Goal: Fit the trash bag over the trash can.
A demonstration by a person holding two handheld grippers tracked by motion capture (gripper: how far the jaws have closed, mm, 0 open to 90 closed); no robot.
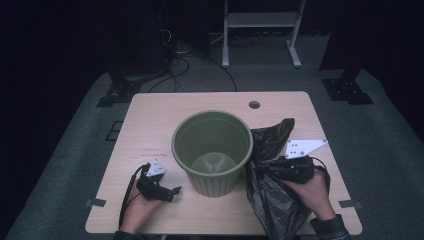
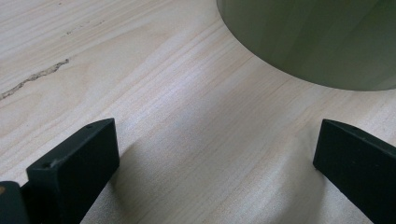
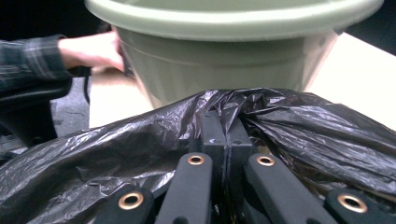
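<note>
Meanwhile, green bin (image 1: 212, 150) stood mid-counter (image 1: 150, 125), empty.
Right tongs (image 3: 226, 122) pinched black bag (image 1: 272, 195) at its 3 o'clock; left tongs (image 2: 215, 158) spread.

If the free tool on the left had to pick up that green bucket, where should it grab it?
Probably at the rim: the green bucket stands upright and open, and its body looks too wide for the left tool. Coming from above on the bucket's left side, one jaw could go inside the thin wall and one outside, well away from the black bag on the right.
</note>
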